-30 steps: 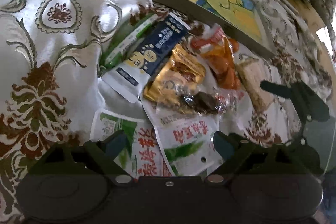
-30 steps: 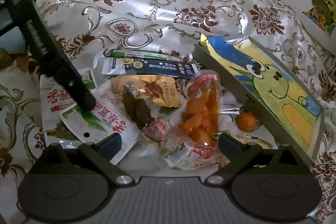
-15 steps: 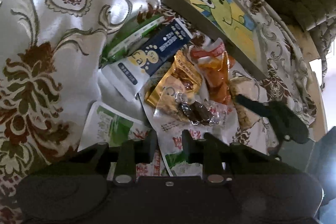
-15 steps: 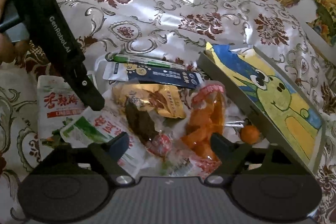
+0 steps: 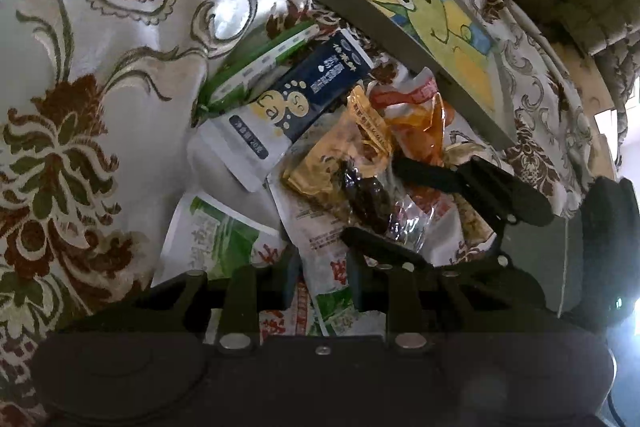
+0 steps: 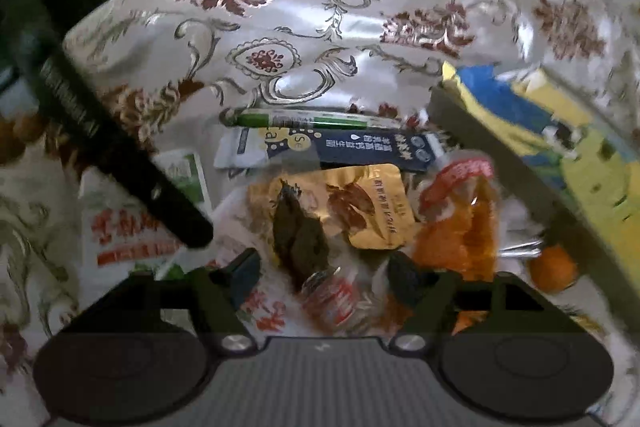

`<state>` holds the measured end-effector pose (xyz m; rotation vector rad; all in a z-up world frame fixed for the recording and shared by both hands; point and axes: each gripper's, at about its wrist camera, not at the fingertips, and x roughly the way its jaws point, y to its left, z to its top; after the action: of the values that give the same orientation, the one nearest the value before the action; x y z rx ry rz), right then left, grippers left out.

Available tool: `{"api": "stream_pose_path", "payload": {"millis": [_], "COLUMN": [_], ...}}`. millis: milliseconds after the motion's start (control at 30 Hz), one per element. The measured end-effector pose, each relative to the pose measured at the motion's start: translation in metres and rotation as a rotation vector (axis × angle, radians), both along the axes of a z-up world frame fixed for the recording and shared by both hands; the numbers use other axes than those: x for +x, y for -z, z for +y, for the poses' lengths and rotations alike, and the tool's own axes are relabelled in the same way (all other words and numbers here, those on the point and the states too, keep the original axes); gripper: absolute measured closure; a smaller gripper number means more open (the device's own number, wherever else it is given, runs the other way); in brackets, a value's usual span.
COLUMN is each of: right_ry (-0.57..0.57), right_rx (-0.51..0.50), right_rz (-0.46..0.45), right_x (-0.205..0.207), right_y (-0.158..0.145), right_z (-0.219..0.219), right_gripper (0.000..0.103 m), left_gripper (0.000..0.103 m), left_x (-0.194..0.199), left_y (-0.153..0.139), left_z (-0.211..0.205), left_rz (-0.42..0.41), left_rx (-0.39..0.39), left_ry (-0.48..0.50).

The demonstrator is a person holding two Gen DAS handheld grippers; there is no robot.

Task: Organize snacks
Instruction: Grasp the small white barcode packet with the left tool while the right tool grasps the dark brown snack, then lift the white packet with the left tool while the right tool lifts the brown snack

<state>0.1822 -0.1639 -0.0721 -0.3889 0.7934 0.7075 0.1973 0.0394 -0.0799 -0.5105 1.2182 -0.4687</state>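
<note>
Both grippers have closed in on the snack pile since a second ago. The left gripper [image 5: 320, 283], whose jaws stood wide then, has narrowed them onto the white packet with red lettering and green leaf art [image 5: 332, 267]; its fingers sit close on either side of that packet's edge, and it looks pinched, though the exact contact is hard to see. The right gripper [image 6: 324, 271] has dropped lower and nearer the heap, and its jaws have just been closing a little. They are still spread, straddling a dark brown snack in clear wrap [image 6: 300, 239] and a small red-labelled clear packet [image 6: 332, 297] without pressing either.

All the snacks lie loose on the floral silver tablecloth [image 5: 120, 47], just beside a grey box with a cartoon dinosaur picture [image 5: 420, 19]. From the right wrist view, a green stick pack [image 6: 304, 119] lies farthest back, then a navy and white sachet [image 6: 360, 147], a gold foil pouch [image 6: 372, 207] and an orange snack bag [image 6: 460, 227]. 1 small orange fruit [image 6: 554, 267] rests against the box wall. A second white packet with red letters [image 6: 132, 227] lies at the left, under the left gripper's finger.
</note>
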Motion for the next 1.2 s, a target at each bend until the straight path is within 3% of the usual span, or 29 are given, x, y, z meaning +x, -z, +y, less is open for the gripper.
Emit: {"api": "stream_pose_path", "payload": {"millis": [133, 267, 567, 633, 767, 967, 1067, 1200], "right_ry": [0.009, 0.045, 0.292, 0.361, 0.441, 0.495, 0.537, 0.543], "right_rx": [0.046, 0.045, 0.015, 0.008, 0.114, 0.250, 0.308, 0.307], "right_rz": [0.076, 0.107, 0.195, 0.200, 0.270, 0.349, 0.373, 0.364], "right_x": [0.010, 0.008, -0.007, -0.011, -0.004, 0.004, 0.006, 0.007], "right_y": [0.001, -0.002, -0.012, -0.014, -0.011, -0.011, -0.013, -0.013], "right_z": [-0.004, -0.006, -0.015, -0.022, -0.043, -0.065, -0.077, -0.078], "right_gripper": [0.027, 0.039, 0.050, 0.053, 0.055, 0.055, 0.055, 0.055], "left_gripper": [0.076, 0.076, 0.076, 0.076, 0.076, 0.076, 0.074, 0.074], "left_x": [0.000, 0.000, -0.003, -0.003, -0.001, -0.003, -0.003, 0.001], "left_y": [-0.001, 0.000, -0.003, -0.003, -0.003, -0.019, -0.025, -0.017], "left_z": [0.001, 0.004, -0.001, -0.002, -0.002, -0.002, -0.017, -0.038], "left_rz": [-0.008, -0.001, -0.039, -0.038, -0.052, -0.168, -0.227, -0.234], "left_rx": [0.004, -0.002, -0.006, -0.059, -0.148, -0.289, -0.265, -0.145], "left_ry": [0.001, -0.010, 0.039, 0.050, 0.038, 0.040, 0.084, 0.136]}}
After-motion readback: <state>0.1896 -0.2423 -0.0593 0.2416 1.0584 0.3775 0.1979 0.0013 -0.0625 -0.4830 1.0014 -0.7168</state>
